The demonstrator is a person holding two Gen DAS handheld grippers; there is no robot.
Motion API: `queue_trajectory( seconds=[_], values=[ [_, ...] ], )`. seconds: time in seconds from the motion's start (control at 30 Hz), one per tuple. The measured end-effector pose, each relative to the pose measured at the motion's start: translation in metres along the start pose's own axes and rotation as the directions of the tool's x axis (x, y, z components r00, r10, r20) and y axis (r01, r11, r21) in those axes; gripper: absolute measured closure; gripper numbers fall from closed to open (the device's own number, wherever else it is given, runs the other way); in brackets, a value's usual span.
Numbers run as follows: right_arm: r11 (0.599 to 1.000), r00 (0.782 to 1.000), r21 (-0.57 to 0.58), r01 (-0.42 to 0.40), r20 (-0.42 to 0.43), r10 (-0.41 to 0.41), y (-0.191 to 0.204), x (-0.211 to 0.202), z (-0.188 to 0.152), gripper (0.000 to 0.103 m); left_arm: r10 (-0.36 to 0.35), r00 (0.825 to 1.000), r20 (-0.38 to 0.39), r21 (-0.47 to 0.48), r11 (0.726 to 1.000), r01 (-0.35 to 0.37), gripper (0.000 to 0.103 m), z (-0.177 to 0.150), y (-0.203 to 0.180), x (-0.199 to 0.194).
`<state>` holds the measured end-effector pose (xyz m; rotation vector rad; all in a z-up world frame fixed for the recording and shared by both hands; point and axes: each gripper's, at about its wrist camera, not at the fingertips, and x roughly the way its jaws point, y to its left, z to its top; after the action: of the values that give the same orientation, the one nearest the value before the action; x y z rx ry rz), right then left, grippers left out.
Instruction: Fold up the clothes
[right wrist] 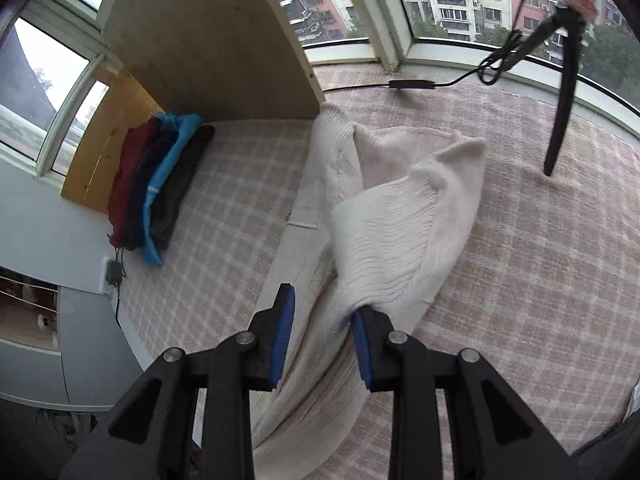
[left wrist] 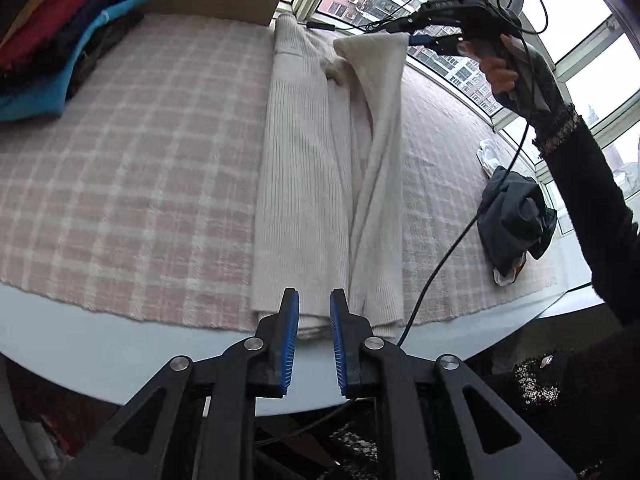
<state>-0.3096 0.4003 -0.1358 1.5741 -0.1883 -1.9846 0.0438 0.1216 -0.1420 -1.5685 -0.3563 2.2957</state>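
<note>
A cream ribbed sweater (left wrist: 304,184) lies lengthwise on the pink plaid cloth (left wrist: 140,160), folded into a long strip. My left gripper (left wrist: 314,300) hovers over the sweater's near hem, open with a small gap and nothing between its blue pads. At the far end a hand holds my right gripper (left wrist: 424,42), with a lifted flap of the sweater hanging from its tip. In the right wrist view the right gripper (right wrist: 322,300) stands open. The raised flap (right wrist: 412,224) drapes off the tip of its right finger (right wrist: 362,340), and the left pad is bare.
A stack of folded clothes (left wrist: 60,52) (right wrist: 160,184) in red, navy, blue and dark lies at the left, against a wooden board (right wrist: 208,40). A crumpled dark grey garment (left wrist: 516,220) sits at the right. A black cable (left wrist: 440,264) trails over the cloth. A black stand leg (right wrist: 560,100) rises near the window.
</note>
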Motion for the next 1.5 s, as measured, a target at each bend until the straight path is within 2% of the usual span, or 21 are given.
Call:
queue_trajectory(
  seconds=[0.03, 0.07, 0.17, 0.2, 0.27, 0.3, 0.4, 0.57, 0.63, 0.77, 0.87, 1.07, 1.3, 1.33, 1.37, 1.4, 1.5],
  values=[
    [1.0, 0.999, 0.019, -0.019, 0.029, 0.018, -0.011, -0.016, -0.004, 0.075, 0.013, 1.0, 0.009, 0.037, 0.999, -0.013, 0.089, 0.012, -0.003, 0.0],
    [1.0, 1.0, 0.024, -0.012, 0.018, 0.011, -0.014, -0.009, -0.004, 0.075, 0.023, 1.0, 0.018, 0.072, 0.997, -0.024, 0.089, 0.024, -0.007, 0.001],
    [0.999, 1.0, 0.037, 0.009, -0.013, -0.008, -0.022, 0.012, -0.006, 0.075, -0.008, 1.0, 0.009, 0.144, 0.99, 0.007, 0.088, 0.053, -0.027, 0.024],
    [1.0, 0.999, 0.025, 0.007, -0.032, -0.006, -0.018, 0.026, -0.007, 0.076, 0.001, 1.0, -0.018, 0.167, 0.986, 0.002, 0.087, 0.056, -0.037, 0.038],
    [0.998, 0.997, 0.015, 0.054, -0.058, -0.053, -0.015, 0.047, -0.009, 0.08, 0.025, 0.998, -0.054, 0.235, 0.972, -0.012, 0.085, 0.056, -0.058, 0.06],
    [0.997, 0.995, 0.01, 0.078, -0.06, -0.077, -0.014, 0.051, -0.009, 0.084, 0.041, 0.997, -0.064, 0.279, 0.96, -0.021, 0.078, 0.053, -0.07, 0.07],
    [0.993, 0.991, 0.01, 0.115, -0.071, -0.114, -0.018, 0.058, -0.009, 0.086, 0.091, 0.991, -0.098, 0.363, 0.931, -0.05, 0.069, 0.035, -0.084, 0.091],
    [0.994, 0.99, 0.032, 0.101, -0.106, -0.097, -0.029, 0.058, -0.001, 0.086, 0.154, 0.978, -0.144, 0.367, 0.926, -0.091, 0.068, 0.024, -0.079, 0.119],
    [0.99, 0.985, 0.022, 0.139, -0.103, -0.136, -0.033, 0.055, -0.001, 0.086, 0.159, 0.975, -0.156, 0.363, 0.927, -0.093, 0.067, 0.023, -0.077, 0.127],
    [0.98, 0.976, 0.019, 0.198, -0.093, -0.195, -0.045, 0.048, -0.005, 0.086, 0.168, 0.976, -0.141, 0.403, 0.91, -0.098, 0.066, 0.019, -0.086, 0.127],
    [0.973, 0.971, 0.026, 0.227, -0.087, -0.224, -0.063, 0.038, -0.013, 0.092, 0.164, 0.977, -0.136, 0.412, 0.906, -0.095, 0.066, 0.017, -0.092, 0.124],
    [0.965, 0.97, 0.124, 0.23, -0.112, -0.217, -0.115, 0.021, -0.033, 0.092, 0.19, 0.972, -0.137, 0.454, 0.884, -0.109, 0.065, 0.015, -0.106, 0.133],
    [0.96, 0.968, 0.154, 0.234, -0.129, -0.215, -0.139, 0.028, -0.05, 0.092, 0.205, 0.969, -0.138, 0.5, 0.859, -0.111, 0.06, 0.026, -0.114, 0.147],
    [0.96, 0.969, 0.158, 0.231, -0.129, -0.212, -0.142, 0.029, -0.051, 0.092, 0.185, 0.971, -0.15, 0.49, 0.867, -0.09, 0.061, 0.027, -0.114, 0.147],
    [0.961, 0.972, 0.167, 0.221, -0.124, -0.202, -0.144, 0.028, -0.052, 0.092, 0.164, 0.973, -0.161, 0.481, 0.874, -0.068, 0.074, 0.027, -0.114, 0.147],
    [0.962, 0.973, 0.169, 0.214, -0.118, -0.196, -0.146, 0.025, -0.053, 0.092, 0.144, 0.975, -0.171, 0.471, 0.881, -0.047, 0.094, 0.028, -0.114, 0.148],
    [0.963, 0.977, 0.174, 0.205, -0.103, -0.189, -0.152, 0.016, -0.057, 0.092, 0.072, 0.981, -0.182, 0.466, 0.884, 0.021, 0.094, 0.026, -0.126, 0.136]
  ],
)
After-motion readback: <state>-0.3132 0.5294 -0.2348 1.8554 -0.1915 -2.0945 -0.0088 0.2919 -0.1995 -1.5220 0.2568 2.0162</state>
